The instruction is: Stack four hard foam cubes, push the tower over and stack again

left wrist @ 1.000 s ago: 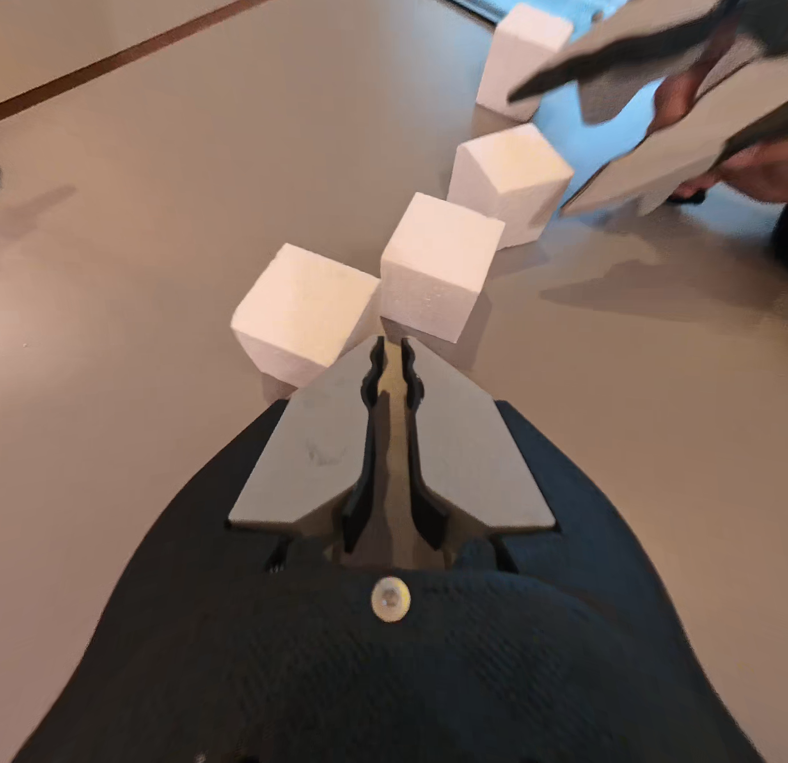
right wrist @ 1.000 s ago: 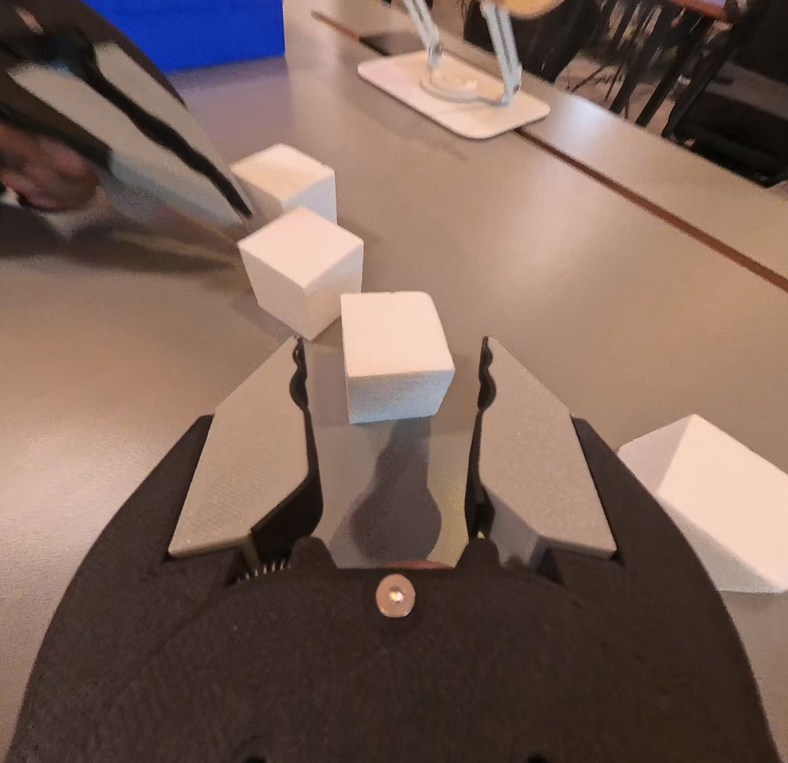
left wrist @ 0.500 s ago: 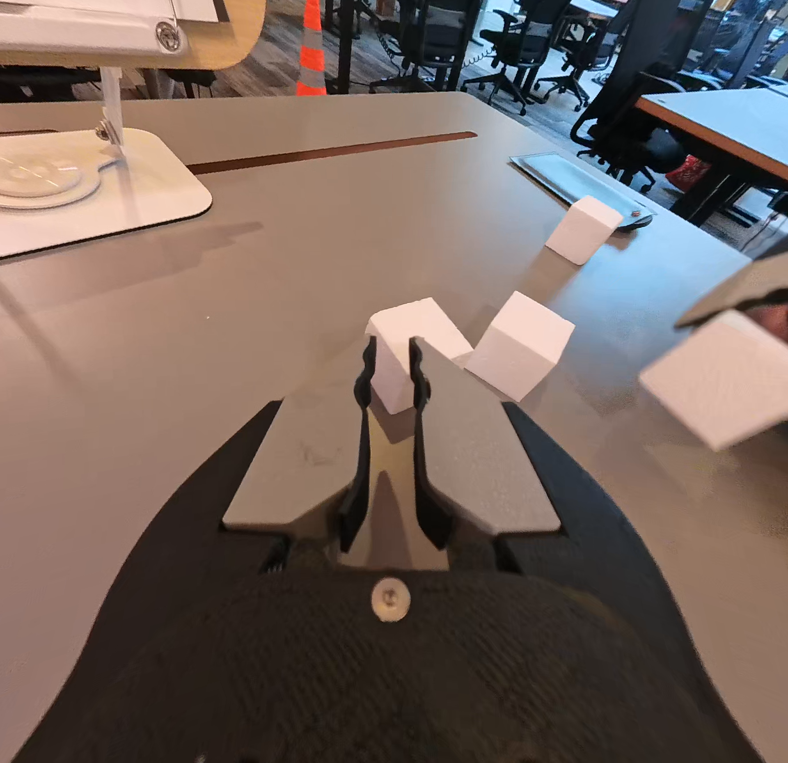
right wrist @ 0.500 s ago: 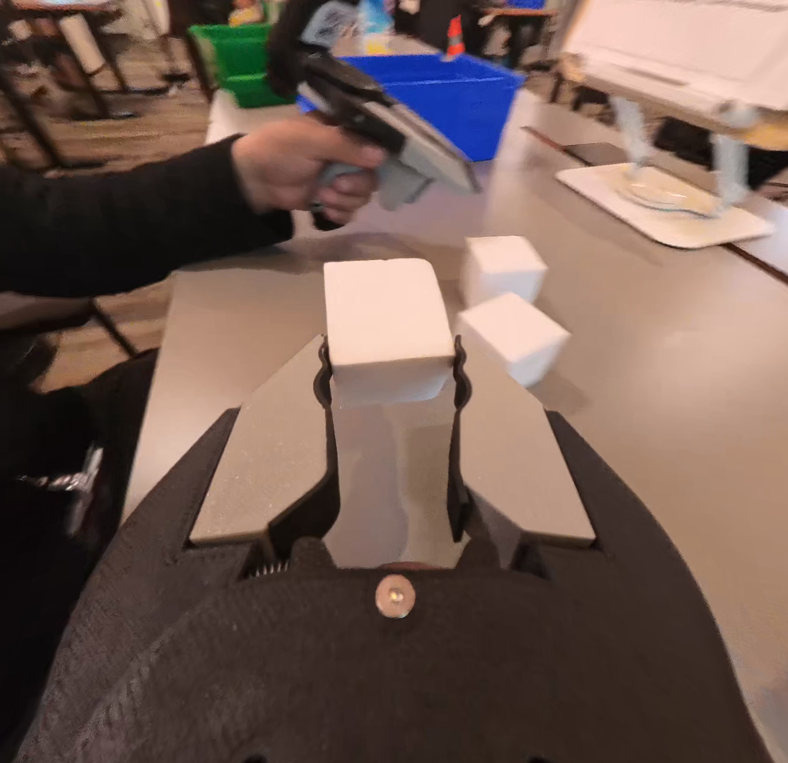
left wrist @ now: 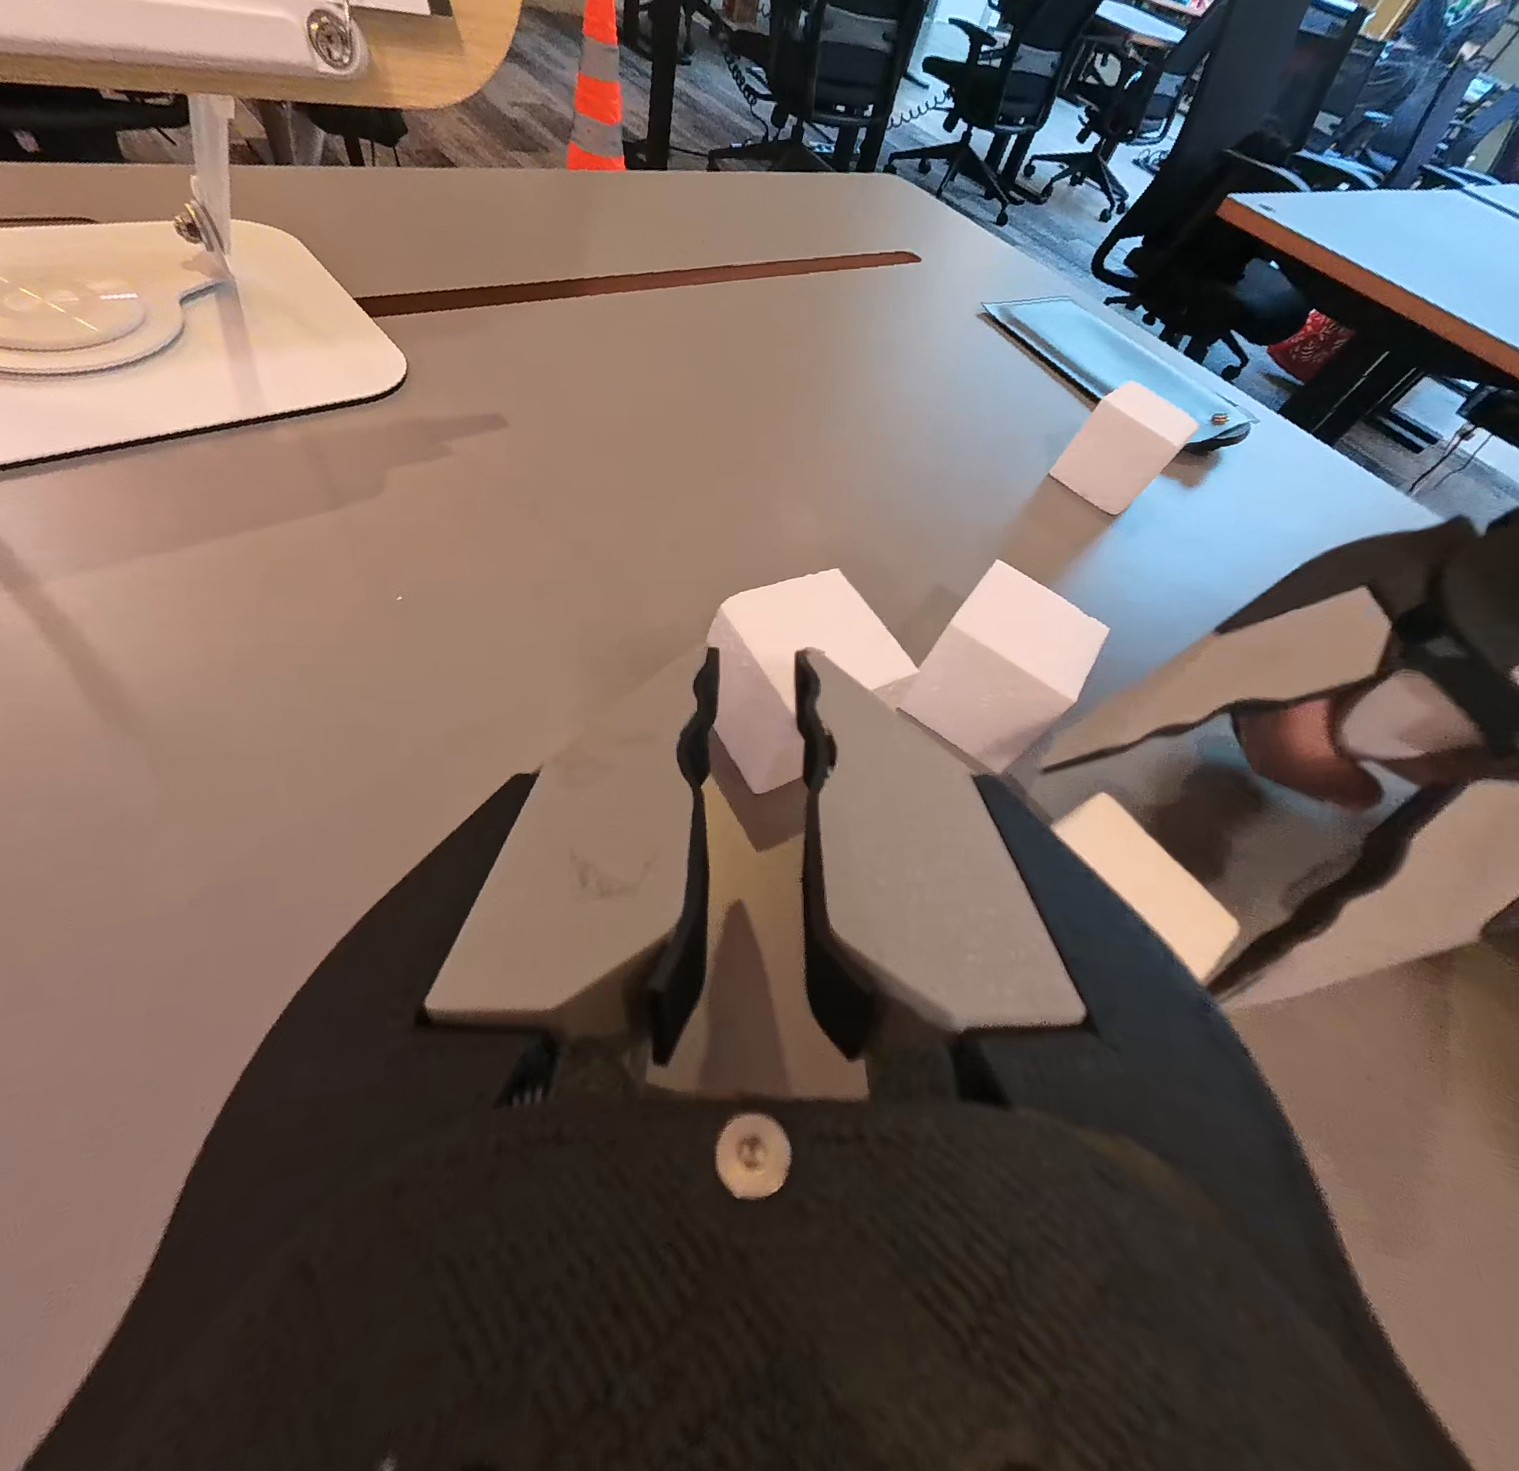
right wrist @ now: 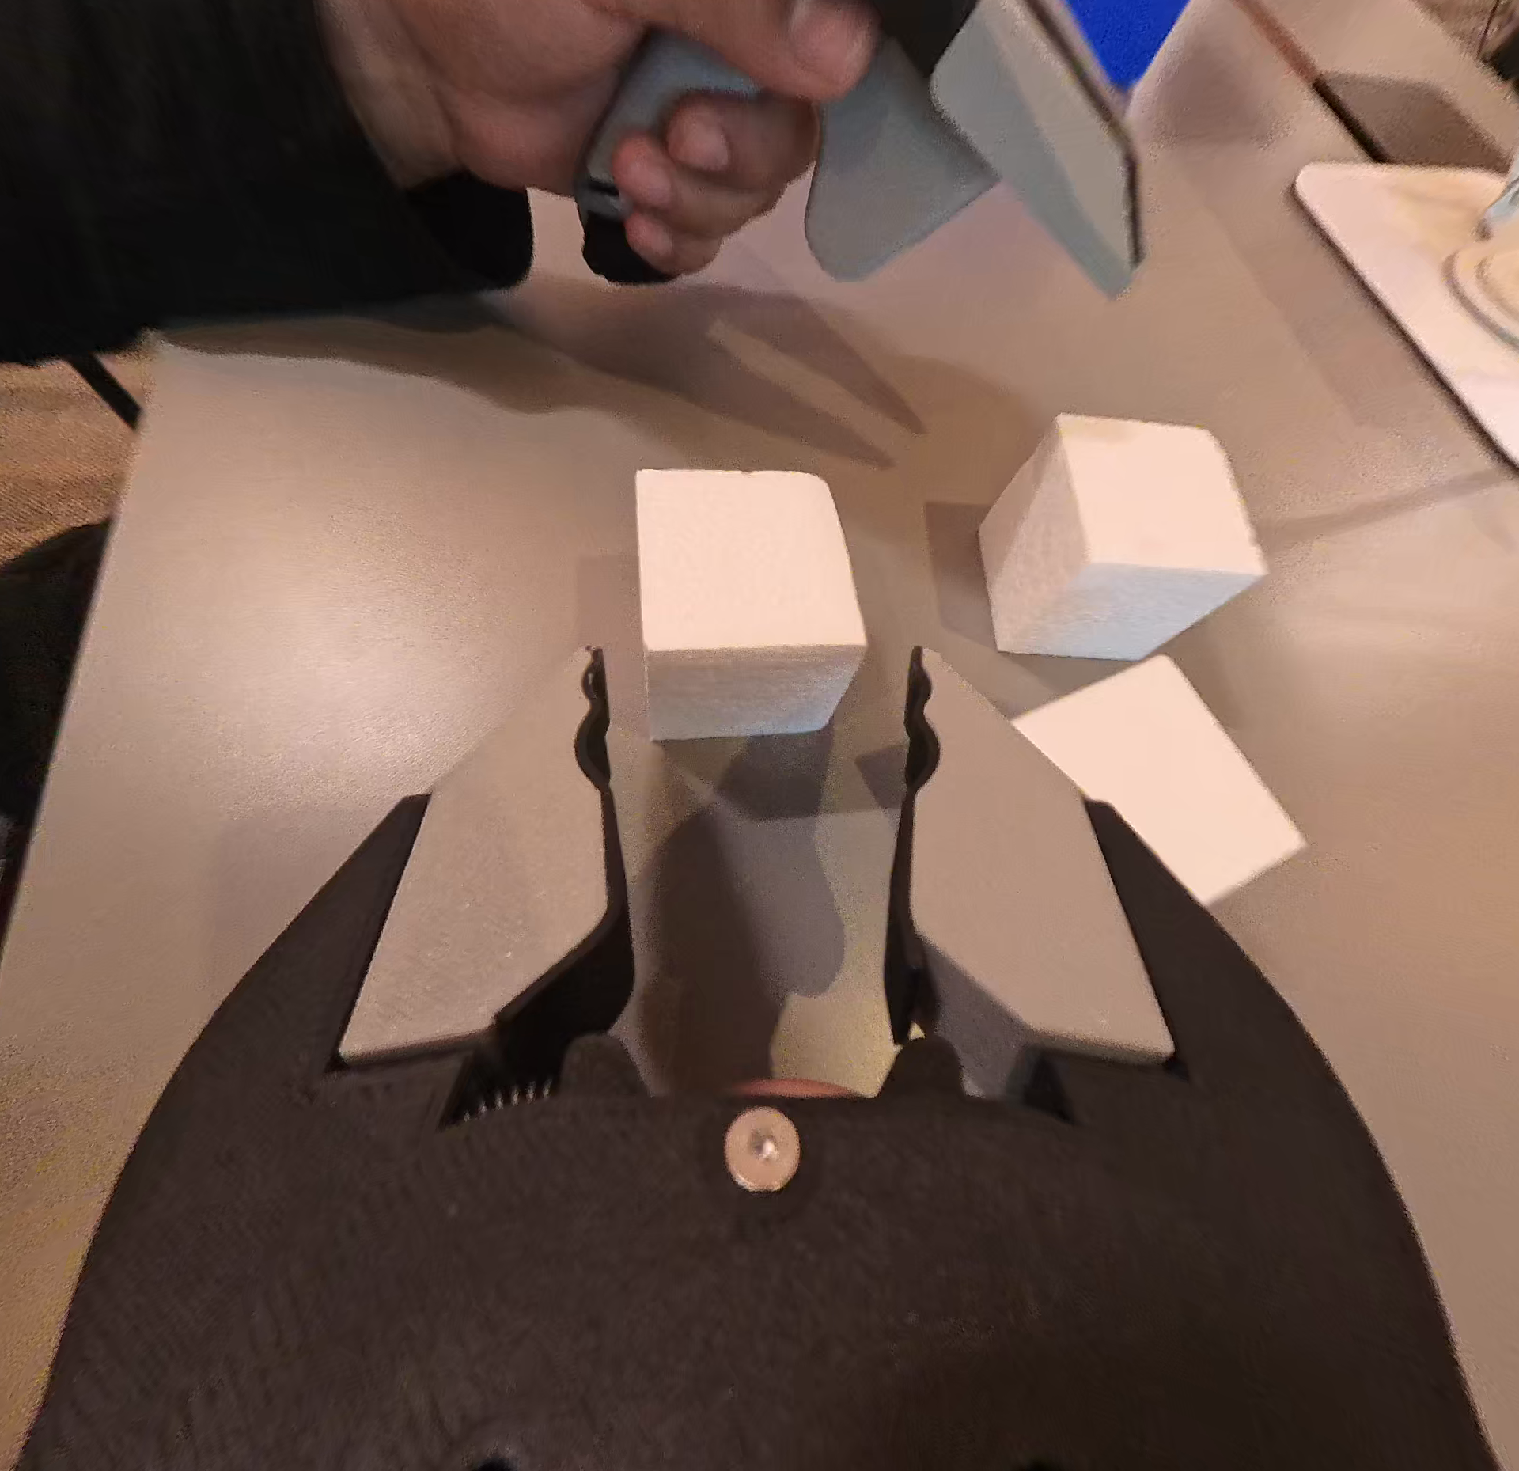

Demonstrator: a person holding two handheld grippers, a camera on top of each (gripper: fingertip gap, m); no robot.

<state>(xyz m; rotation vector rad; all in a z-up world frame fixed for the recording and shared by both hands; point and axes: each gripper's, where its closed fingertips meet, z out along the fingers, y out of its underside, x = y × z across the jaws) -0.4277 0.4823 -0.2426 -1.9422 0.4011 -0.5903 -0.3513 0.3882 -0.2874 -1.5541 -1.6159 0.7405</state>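
Note:
Four white foam cubes lie apart on the grey table (left wrist: 411, 692); none is stacked. My right gripper (right wrist: 752, 675) is open, its fingers either side of one upright cube (right wrist: 748, 593) without touching it. The same cube (left wrist: 1142, 881) shows low on the right in the left wrist view. Two tilted cubes (right wrist: 1118, 535) (right wrist: 1159, 774) lie to its right. My left gripper (left wrist: 756, 692) is shut and empty, hovering just short of those two cubes (left wrist: 789, 650) (left wrist: 1003, 667). The fourth cube (left wrist: 1118, 453) sits far off to the right. The left gripper (right wrist: 1093, 198) also shows above, held by a hand (right wrist: 575, 75).
A white stand base (left wrist: 164, 338) is at the back left. A flat grey tray (left wrist: 1101, 354) lies by the far cube. A blue bin (right wrist: 1101, 1) stands behind. The table's edge (right wrist: 123, 461) runs close on the left in the right wrist view. Chairs and desks lie beyond.
My right gripper carried a cube, set it down on the table and opened off it. The left gripper rose from the cubes, then stayed shut and nearly still.

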